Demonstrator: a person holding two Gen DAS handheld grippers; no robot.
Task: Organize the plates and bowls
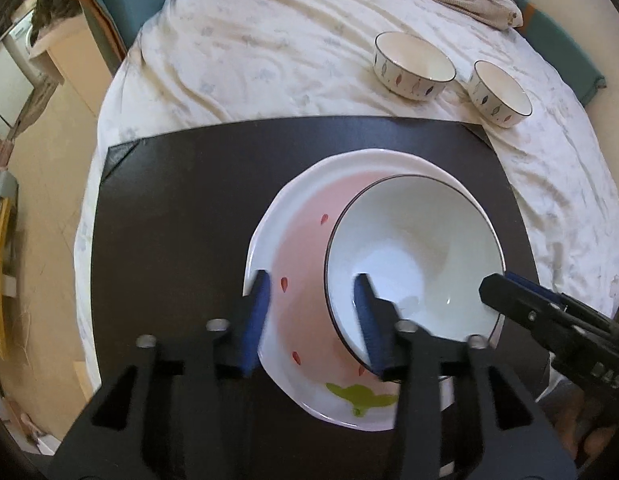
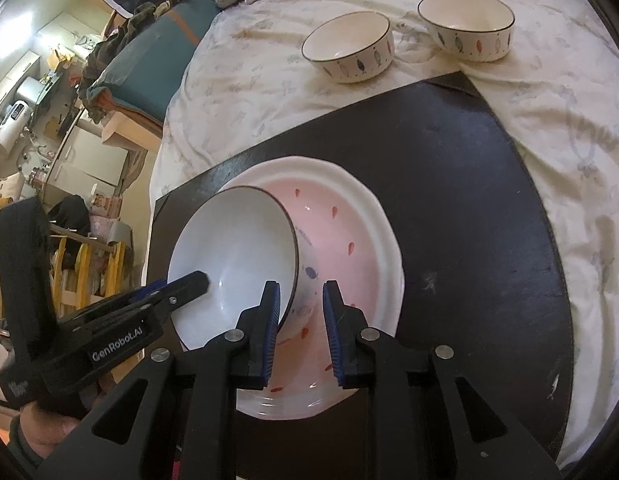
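The large bowl (image 1: 413,256) sits tilted on the strawberry plate (image 1: 297,280); both the left gripper (image 1: 313,312) and right gripper (image 2: 299,312) straddle its rim with jaws apart, gripping nothing, so a nudge could slide it off.

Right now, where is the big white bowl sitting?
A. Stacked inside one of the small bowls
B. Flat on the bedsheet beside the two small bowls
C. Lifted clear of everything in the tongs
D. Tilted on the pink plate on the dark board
D: the big white bowl leans on the pink plate, which lies on the dark board; the two small bowls stand apart on the sheet.
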